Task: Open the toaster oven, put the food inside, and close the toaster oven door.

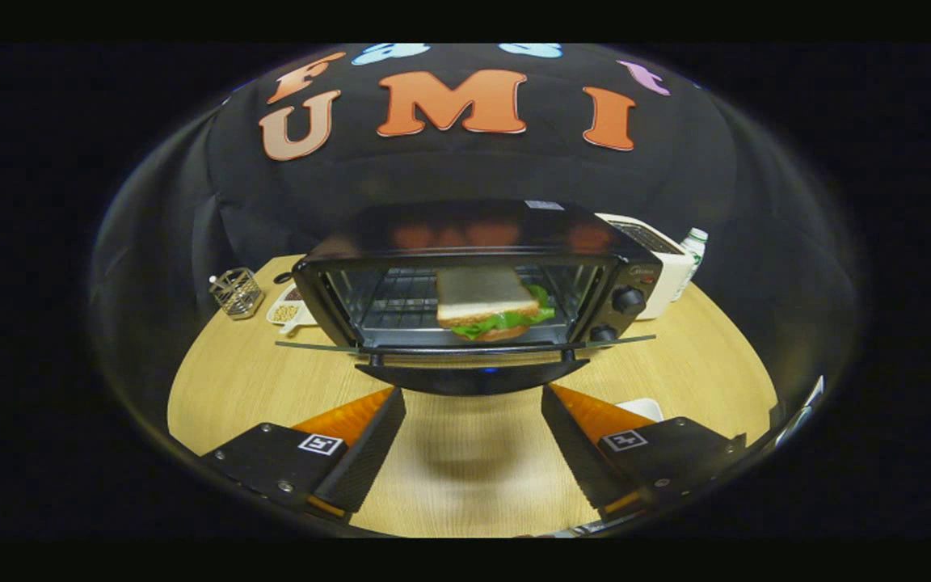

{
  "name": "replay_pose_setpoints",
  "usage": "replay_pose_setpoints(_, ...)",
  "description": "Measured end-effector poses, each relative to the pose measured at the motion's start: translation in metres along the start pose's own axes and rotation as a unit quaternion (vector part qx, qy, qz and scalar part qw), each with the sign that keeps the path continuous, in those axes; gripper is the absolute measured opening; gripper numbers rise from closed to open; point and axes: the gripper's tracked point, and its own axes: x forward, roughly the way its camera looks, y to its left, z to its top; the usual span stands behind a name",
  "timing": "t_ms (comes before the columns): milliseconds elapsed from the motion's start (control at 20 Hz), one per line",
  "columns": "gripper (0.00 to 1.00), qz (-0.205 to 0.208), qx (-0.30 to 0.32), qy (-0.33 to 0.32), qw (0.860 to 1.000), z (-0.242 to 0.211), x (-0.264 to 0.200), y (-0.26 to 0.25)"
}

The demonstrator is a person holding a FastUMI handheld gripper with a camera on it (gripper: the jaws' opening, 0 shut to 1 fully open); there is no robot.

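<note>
A black toaster oven stands on the wooden table straight ahead of my fingers. Its glass door is folded down flat toward me, with the dark handle at its front edge. A sandwich of white bread with green lettuce lies on the wire rack inside the oven. My gripper is open, its two fingers wide apart, just short of the door handle and holding nothing.
A white toaster and a small bottle stand to the right of the oven. To its left are a wire basket and a small white dish. A white object peeks out beside my right finger.
</note>
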Motion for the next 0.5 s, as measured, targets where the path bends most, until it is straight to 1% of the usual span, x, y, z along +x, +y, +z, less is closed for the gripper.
replay_pose_setpoints(300, 1.0, 0.001, 0.007, -0.036, 0.999, 0.039, 0.016, 0.001)
replay_pose_setpoints(500, 1.0, -0.003, 0.007, -0.048, 0.999, 0.055, 0.028, 0.0)
